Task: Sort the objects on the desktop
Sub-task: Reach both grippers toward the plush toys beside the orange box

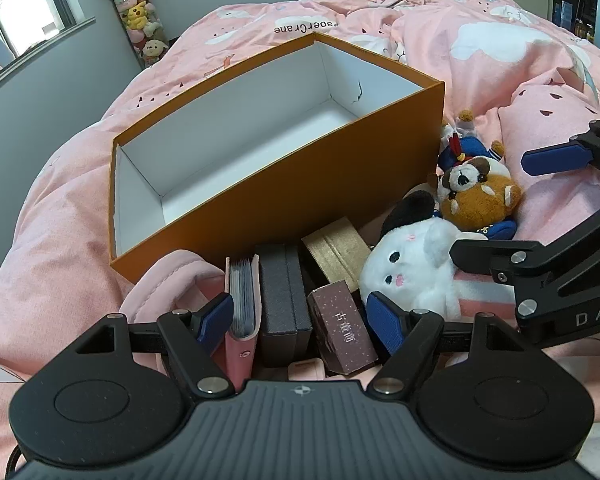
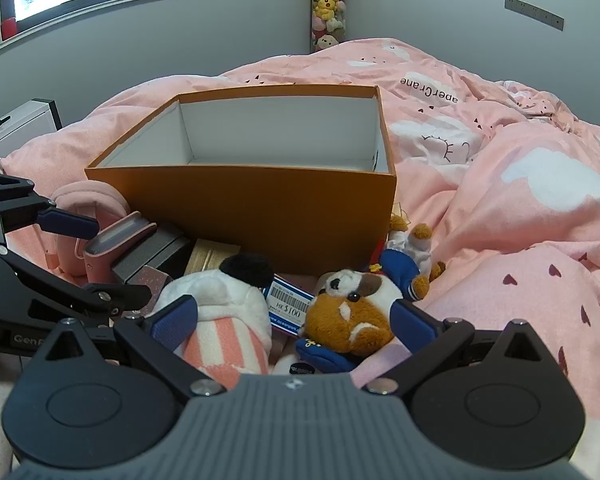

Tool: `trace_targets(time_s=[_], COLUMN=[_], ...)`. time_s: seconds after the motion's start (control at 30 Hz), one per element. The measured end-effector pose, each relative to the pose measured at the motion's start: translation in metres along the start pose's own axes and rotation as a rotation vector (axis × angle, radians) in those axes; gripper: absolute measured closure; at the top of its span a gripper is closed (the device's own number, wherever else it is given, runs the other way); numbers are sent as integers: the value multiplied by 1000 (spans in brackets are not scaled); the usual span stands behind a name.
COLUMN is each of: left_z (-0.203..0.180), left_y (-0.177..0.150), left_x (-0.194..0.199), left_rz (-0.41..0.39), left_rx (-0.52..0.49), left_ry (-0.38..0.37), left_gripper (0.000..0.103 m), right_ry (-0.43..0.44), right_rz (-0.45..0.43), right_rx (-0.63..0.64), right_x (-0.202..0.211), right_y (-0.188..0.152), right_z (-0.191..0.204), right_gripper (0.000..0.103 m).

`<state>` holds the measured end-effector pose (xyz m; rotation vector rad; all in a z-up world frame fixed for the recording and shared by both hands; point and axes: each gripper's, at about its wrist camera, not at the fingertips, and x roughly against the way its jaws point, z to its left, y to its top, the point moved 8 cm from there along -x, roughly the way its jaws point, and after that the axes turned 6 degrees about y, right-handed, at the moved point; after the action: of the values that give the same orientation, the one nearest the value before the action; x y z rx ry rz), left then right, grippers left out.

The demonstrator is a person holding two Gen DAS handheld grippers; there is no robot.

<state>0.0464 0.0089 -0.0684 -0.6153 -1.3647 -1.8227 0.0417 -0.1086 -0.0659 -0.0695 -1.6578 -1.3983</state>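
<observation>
An open orange box (image 1: 284, 172) with a white, empty inside sits on the pink bed; it also shows in the right wrist view (image 2: 260, 204). In front of it lie a pink card holder (image 1: 242, 308), a dark grey case (image 1: 282, 300), a gold box (image 1: 334, 252), a maroon box (image 1: 342, 328), a white plush (image 1: 412, 268) and a brown bear plush (image 1: 476, 196). My left gripper (image 1: 300, 320) is open just above the small boxes. My right gripper (image 2: 296, 320) is open, its fingers either side of the white plush (image 2: 228, 320) and the bear plush (image 2: 352, 316).
The pink duvet (image 1: 520, 60) is rumpled all around the box. A price tag (image 2: 290, 306) lies between the two plush toys. A pink pouch (image 2: 84, 204) lies left of the box. A tube of plush toys (image 2: 328, 4) stands by the far wall.
</observation>
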Motion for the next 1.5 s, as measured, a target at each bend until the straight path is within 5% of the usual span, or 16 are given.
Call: trace_targets(time_s=[1.07,1.33,1.5], left_z=[2,-2,-10], left_y=[12,24,27], left_x=[12,16,16], left_rz=[-39,22,106], left_rx=[31,139,235], left_ry=[-38,-163,-305], left_gripper=[23,39,46], right_ry=[-39,-87,-103], right_rz=[-33,-22,1], right_rx=[-8,-130,-156], right_x=[12,18,20], right_y=[6,6,0], right_z=[-6,-38,-50], right_gripper=[3,34,52])
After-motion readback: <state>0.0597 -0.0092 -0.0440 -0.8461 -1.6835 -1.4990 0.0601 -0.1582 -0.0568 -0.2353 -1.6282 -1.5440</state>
